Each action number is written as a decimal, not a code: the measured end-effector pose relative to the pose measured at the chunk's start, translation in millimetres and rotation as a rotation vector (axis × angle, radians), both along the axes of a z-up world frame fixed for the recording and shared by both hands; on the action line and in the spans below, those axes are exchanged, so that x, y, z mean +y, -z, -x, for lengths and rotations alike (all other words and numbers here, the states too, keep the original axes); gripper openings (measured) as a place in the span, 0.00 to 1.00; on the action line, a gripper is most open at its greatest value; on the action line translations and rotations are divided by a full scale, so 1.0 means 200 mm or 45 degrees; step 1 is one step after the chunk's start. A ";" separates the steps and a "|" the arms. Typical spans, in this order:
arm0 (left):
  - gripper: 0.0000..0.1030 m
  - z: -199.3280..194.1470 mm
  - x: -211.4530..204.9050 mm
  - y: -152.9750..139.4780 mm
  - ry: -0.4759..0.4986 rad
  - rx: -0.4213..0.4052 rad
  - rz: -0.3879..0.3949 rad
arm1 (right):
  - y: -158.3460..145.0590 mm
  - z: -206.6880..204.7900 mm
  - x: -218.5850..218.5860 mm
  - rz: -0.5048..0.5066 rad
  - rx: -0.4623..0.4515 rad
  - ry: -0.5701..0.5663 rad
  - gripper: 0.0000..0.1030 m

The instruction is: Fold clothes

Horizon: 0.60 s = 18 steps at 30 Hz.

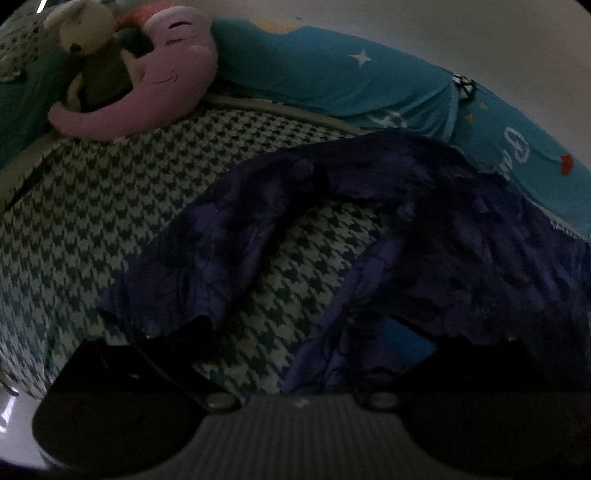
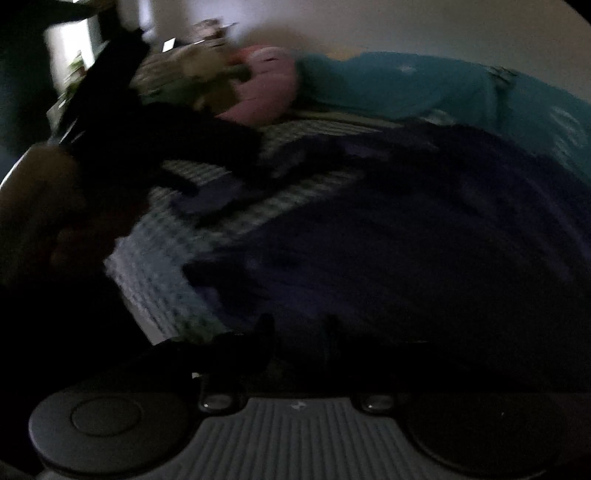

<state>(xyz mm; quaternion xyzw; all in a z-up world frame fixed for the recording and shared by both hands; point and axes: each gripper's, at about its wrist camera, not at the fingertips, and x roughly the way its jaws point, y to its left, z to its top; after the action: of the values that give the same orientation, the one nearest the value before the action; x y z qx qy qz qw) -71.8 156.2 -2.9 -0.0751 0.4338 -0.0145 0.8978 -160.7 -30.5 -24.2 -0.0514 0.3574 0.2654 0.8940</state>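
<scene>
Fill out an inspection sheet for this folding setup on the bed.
Surface: bed cover in a houndstooth check, mostly bare on the left.
Job's things: dark purple garment, crumpled and unfolded, spread over the cover.
Clutter: pink plush and cream teddy at the far edge; teal pillow along the wall.
Grippers: left gripper wide open above the garment's near edge; right gripper narrowly parted, nothing clearly between its fingers; view blurred.
Cables: nothing seen.
Surroundings: pale wall; dim light.

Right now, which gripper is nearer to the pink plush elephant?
Left. The left gripper is out over the houndstooth blanket, toward the pink plush elephant; the right gripper is farther back, over the dark purple garment.
</scene>
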 end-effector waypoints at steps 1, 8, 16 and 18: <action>1.00 0.00 0.01 0.00 -0.007 -0.004 -0.003 | 0.01 -0.01 0.04 0.009 -0.006 -0.024 0.30; 1.00 -0.02 0.05 0.01 -0.050 0.003 0.004 | 0.09 -0.04 0.23 0.035 -0.014 -0.140 0.32; 1.00 -0.06 0.10 0.04 -0.080 0.035 0.010 | 0.12 -0.08 0.34 0.046 -0.034 -0.214 0.38; 1.00 -0.07 0.10 0.05 -0.082 0.044 0.003 | 0.13 -0.09 0.36 0.049 -0.036 -0.226 0.39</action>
<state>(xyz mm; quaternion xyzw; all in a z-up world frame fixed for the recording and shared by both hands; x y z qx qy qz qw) -57.4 175.6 -12.8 -0.0903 0.4466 0.0152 0.8900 -142.3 42.3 -50.3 -0.1036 0.3439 0.3361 0.8706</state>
